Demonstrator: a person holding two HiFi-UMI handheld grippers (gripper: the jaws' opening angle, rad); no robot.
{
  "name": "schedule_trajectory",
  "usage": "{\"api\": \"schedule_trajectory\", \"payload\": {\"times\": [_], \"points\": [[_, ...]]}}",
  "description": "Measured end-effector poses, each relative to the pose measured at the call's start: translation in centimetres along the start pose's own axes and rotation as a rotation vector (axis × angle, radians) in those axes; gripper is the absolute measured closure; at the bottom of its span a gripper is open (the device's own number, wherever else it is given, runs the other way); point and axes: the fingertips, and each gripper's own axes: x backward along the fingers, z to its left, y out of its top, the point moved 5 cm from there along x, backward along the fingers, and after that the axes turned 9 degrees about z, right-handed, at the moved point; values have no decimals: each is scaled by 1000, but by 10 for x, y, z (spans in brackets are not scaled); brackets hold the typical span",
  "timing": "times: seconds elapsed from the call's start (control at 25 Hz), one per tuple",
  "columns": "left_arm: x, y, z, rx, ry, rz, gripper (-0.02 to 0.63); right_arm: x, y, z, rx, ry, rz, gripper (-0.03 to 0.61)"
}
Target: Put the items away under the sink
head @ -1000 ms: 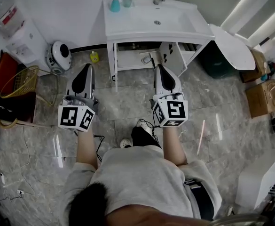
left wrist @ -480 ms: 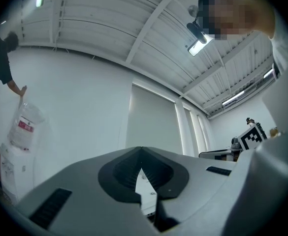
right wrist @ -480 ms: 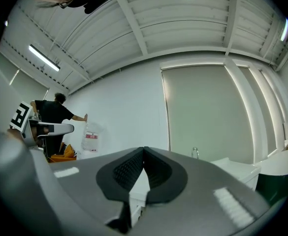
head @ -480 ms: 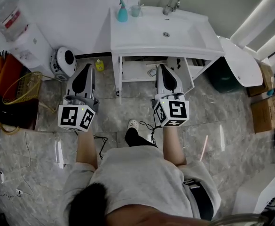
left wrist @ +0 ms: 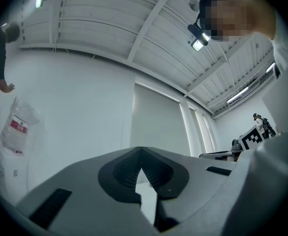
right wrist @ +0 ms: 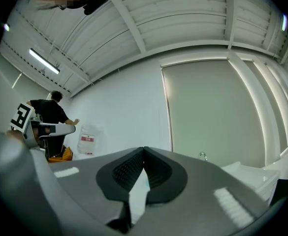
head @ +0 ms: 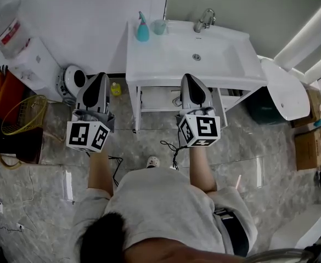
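Note:
In the head view a white sink vanity (head: 165, 53) stands ahead against the wall. Its cabinet (head: 156, 98) below is open, the door (head: 217, 101) swung out at the right. A teal pump bottle (head: 142, 30) and a pale cup (head: 159, 26) stand at the basin's back left, near the faucet (head: 204, 19). On the floor left of the cabinet is a small yellow bottle (head: 115, 89). My left gripper (head: 99, 78) and right gripper (head: 189, 80) are held side by side short of the vanity, both shut and empty. The left gripper (left wrist: 141, 154) and right gripper (right wrist: 144, 151) views point slightly upward at wall and ceiling.
A water dispenser (head: 17, 34), a round white appliance (head: 72, 78) and a wicker basket (head: 23, 108) are at the left. A white oval lid (head: 285, 89), a dark bin (head: 262, 113) and cardboard boxes (head: 308, 147) are at the right. A black cable (head: 174, 147) trails on the floor.
The person has walked toward the sink. Both grippers have come closer to the vanity, whose open cabinet is now partly behind their tips. Both have stayed shut.

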Motion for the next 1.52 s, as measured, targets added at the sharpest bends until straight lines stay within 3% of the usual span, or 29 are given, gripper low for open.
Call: {"api": "schedule_trajectory", "payload": {"times": [0.64, 1.2, 1.52], "points": [[-75, -28, 42, 22, 11, 26, 606, -92, -21, -21, -3, 46, 37, 566], [-174, -34, 155, 35, -73, 43, 606, -230, -22, -9, -22, -25, 51, 566], [-228, -49, 203, 39, -148, 82, 606, -313, -42, -9, -70, -30, 139, 566]]}}
